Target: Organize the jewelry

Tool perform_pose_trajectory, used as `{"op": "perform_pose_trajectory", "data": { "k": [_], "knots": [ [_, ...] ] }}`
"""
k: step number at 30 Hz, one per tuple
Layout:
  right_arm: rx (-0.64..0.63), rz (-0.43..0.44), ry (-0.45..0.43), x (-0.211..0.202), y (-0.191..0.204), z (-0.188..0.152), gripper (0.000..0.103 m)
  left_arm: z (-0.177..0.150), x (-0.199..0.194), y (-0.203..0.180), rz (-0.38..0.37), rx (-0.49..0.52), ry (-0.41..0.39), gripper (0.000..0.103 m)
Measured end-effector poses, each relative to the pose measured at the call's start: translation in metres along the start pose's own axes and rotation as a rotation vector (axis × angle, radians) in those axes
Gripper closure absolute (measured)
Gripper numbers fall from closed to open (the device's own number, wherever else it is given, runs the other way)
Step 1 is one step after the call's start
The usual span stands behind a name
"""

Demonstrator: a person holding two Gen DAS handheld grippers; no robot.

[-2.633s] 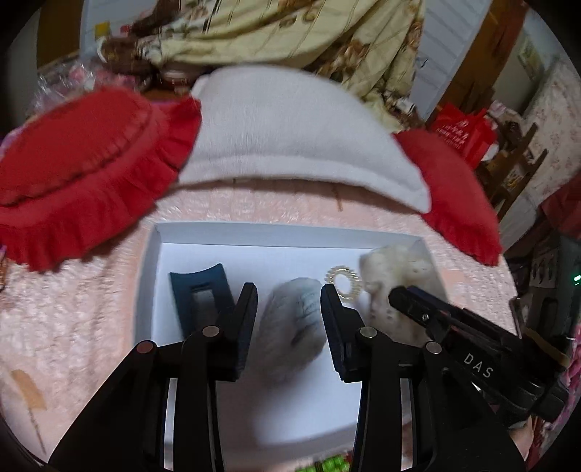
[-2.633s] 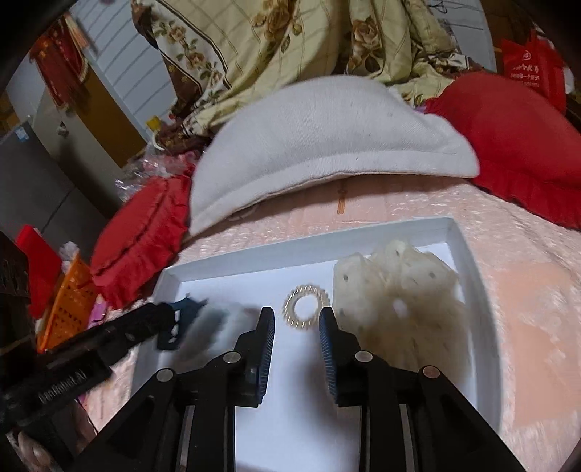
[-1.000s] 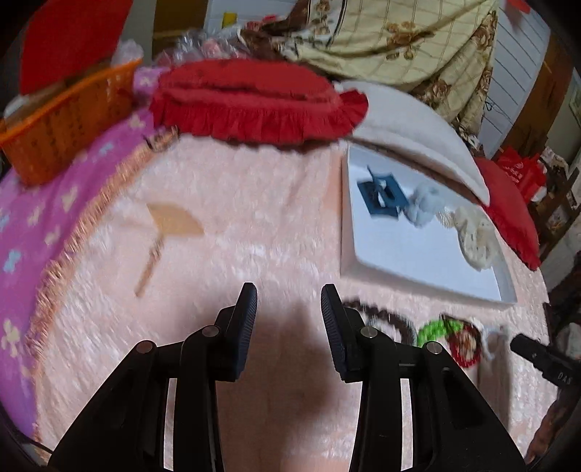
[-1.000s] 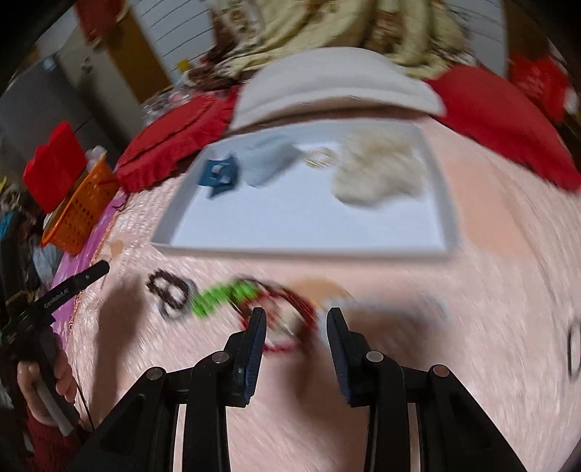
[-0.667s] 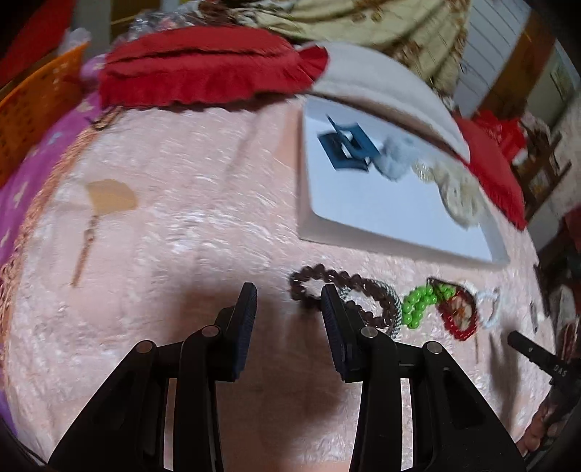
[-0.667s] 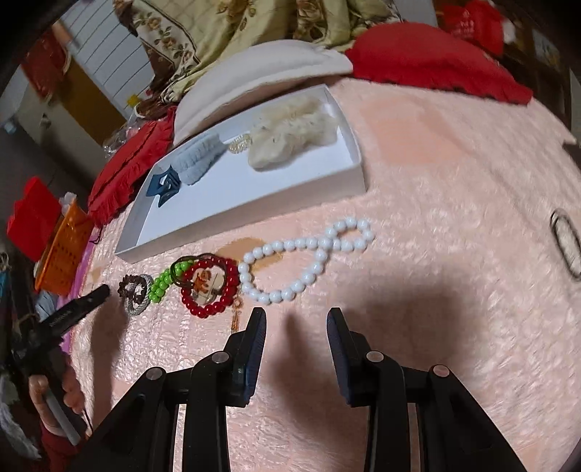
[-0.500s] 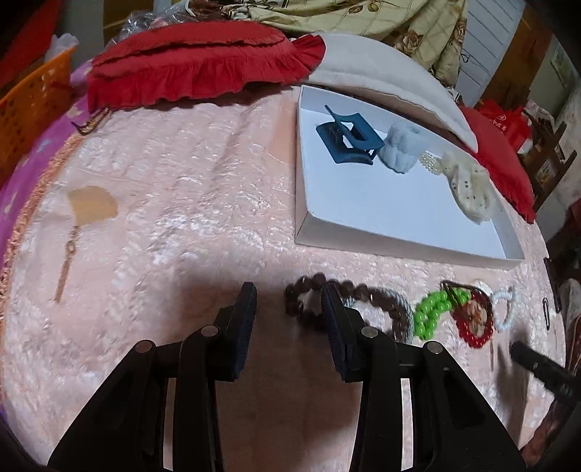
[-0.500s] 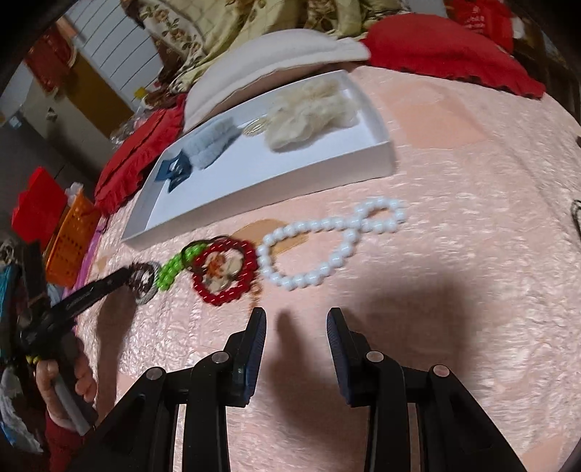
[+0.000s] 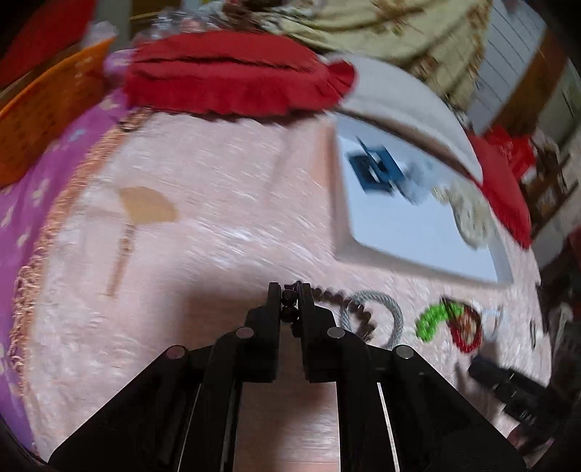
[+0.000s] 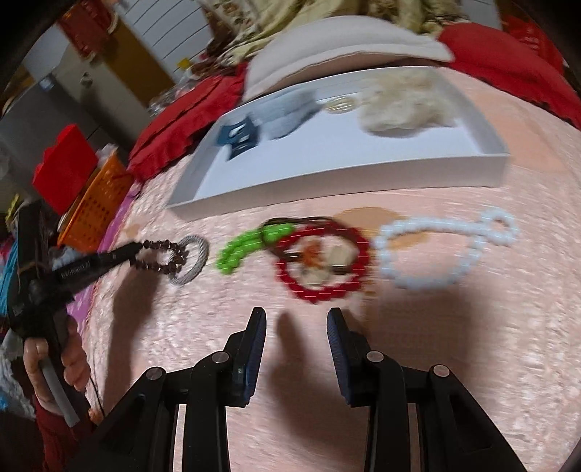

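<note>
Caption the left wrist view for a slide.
Left gripper, jaws just closed, pinches the dark brown bead bracelet on the pink bedspread, near the white tray.

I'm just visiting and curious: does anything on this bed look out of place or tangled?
Yes. The bracelets lie loose on the pink bedspread, outside the white tray. The dark bead bracelet overlaps the grey ring, and the green beads tangle with the red bracelet. The white beads lie twisted.

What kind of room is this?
Probably a bedroom, on a bed: a pink bedspread covers the surface, with a red frilly cushion, a white pillow and a rumpled flowered quilt at the far end.
</note>
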State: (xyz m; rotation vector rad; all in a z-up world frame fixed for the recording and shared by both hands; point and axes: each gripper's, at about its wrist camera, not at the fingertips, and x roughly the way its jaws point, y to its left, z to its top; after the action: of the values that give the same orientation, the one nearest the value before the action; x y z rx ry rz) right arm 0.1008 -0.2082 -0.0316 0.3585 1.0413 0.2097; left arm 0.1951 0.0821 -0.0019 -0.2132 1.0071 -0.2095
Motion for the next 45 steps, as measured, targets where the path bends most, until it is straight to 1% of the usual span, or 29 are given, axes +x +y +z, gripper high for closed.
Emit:
{"op": "perform_pose_trajectory", "data": {
  "k": [3,5,8,11,14,18,23,30,31,32,34,38,41,45],
  "knots": [
    [-0.063,0.039,0.031,0.016,0.026,0.005,0.070,0.007,-0.008,0.015,-0.005,-0.050,-0.028,0.095],
    [-0.128,0.049,0.031,0.025,0.051,0.010,0.070,0.008,-0.011,0.019,0.013,-0.061,-0.038,0.095],
    [-0.208,0.034,0.031,0.040,0.077,0.020,0.070,0.009,-0.008,0.023,0.026,-0.068,-0.027,0.095],
    [-0.290,-0.019,0.048,0.060,0.097,0.027,0.070,0.008,-0.008,0.023,0.017,-0.065,-0.025,0.095],
    [-0.336,-0.061,0.049,0.073,0.107,0.031,0.070,0.009,-0.013,0.022,0.002,-0.058,-0.041,0.095],
    [-0.330,-0.060,0.051,0.075,0.105,0.031,0.070,0.010,-0.017,0.019,-0.017,-0.045,-0.050,0.095],
    [-0.340,-0.083,0.079,0.083,0.109,0.040,0.070,0.011,-0.018,0.011,-0.027,-0.018,-0.055,0.095],
    [-0.463,-0.194,0.094,0.101,0.135,0.042,0.070,0.011,-0.020,0.010,-0.031,-0.011,-0.064,0.095],
    [-0.474,-0.194,0.096,0.102,0.138,0.041,0.076,0.011,-0.021,0.010,-0.029,-0.010,-0.067,0.095],
    [-0.482,-0.188,0.101,0.101,0.138,0.040,0.088,0.011,-0.022,0.010,-0.025,-0.010,-0.071,0.095],
    [-0.497,-0.198,0.114,0.100,0.142,0.041,0.095,0.011,-0.024,0.010,-0.015,-0.003,-0.082,0.095],
    [-0.486,-0.184,0.090,0.083,0.145,0.043,0.096,0.011,-0.032,0.007,0.036,0.020,-0.123,0.095],
    [-0.477,-0.179,0.046,0.060,0.145,0.047,0.096,0.011,-0.037,0.009,0.022,0.017,-0.134,0.095],
    [-0.475,-0.175,-0.008,0.025,0.147,0.056,0.096,0.012,-0.041,0.016,-0.012,-0.020,-0.139,0.095]
  ]
}}
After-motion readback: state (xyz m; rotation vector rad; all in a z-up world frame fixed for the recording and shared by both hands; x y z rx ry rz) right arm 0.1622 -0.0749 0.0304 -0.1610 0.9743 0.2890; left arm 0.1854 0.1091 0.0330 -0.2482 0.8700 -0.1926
